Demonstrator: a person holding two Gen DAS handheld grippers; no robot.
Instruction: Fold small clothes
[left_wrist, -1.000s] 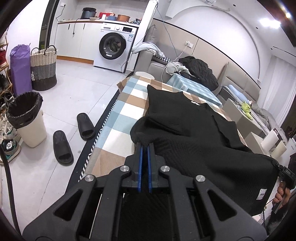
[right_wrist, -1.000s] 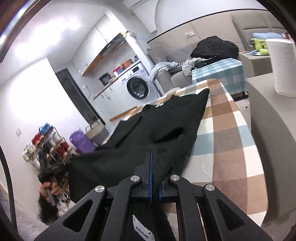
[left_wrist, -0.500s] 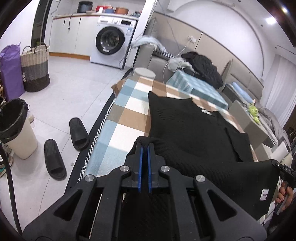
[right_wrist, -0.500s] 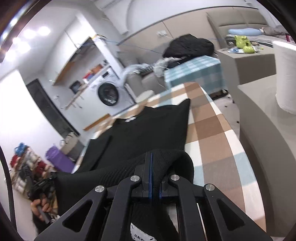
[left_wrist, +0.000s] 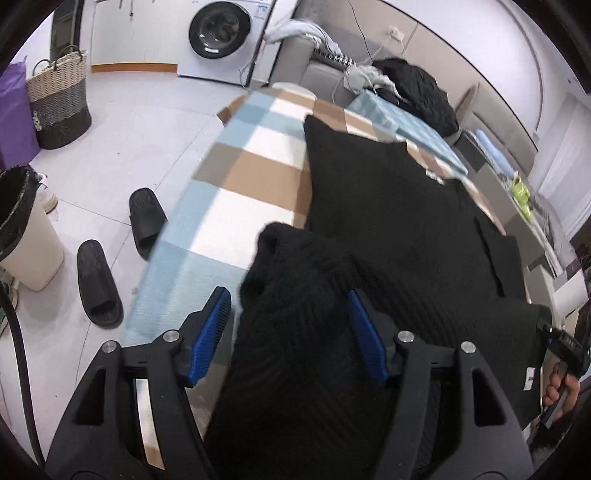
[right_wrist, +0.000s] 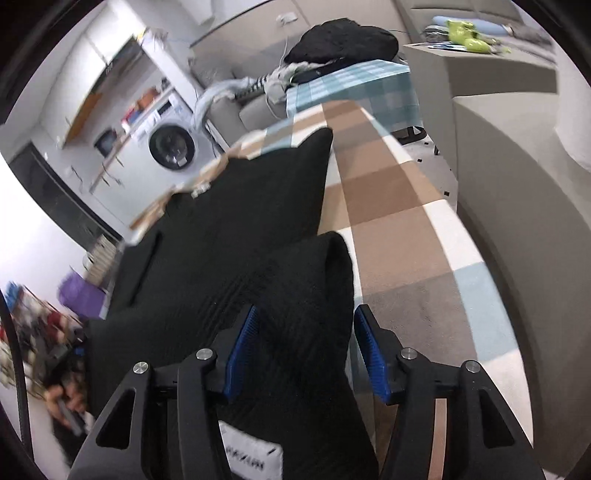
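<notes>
A black knit garment (left_wrist: 388, 206) lies along the checked tablecloth (left_wrist: 251, 173), its near hem doubled over onto the body. My left gripper (left_wrist: 288, 332) has its jaws opening. The bunched hem corner (left_wrist: 295, 266) lies loose between the blue pads (left_wrist: 210, 332). In the right wrist view the same garment (right_wrist: 236, 229) covers the table's (right_wrist: 388, 192) left side. My right gripper (right_wrist: 306, 350) is opening too, and the other hem corner (right_wrist: 317, 280), with a white label (right_wrist: 251, 458), rests between its pads (right_wrist: 371, 354). A hand (left_wrist: 557, 387) shows at the left view's right edge.
Two black slippers (left_wrist: 122, 254), a lined bin (left_wrist: 22, 229) and a woven basket (left_wrist: 59, 99) stand on the floor to the left. A washing machine (left_wrist: 218, 29) and a sofa with piled clothes (left_wrist: 413, 88) are beyond. Grey side units (right_wrist: 509, 155) flank the table's right edge.
Both grippers carried the hem forward and down over the garment, then went from shut on the cloth to open. The hem corners now lie slack between the pads.
</notes>
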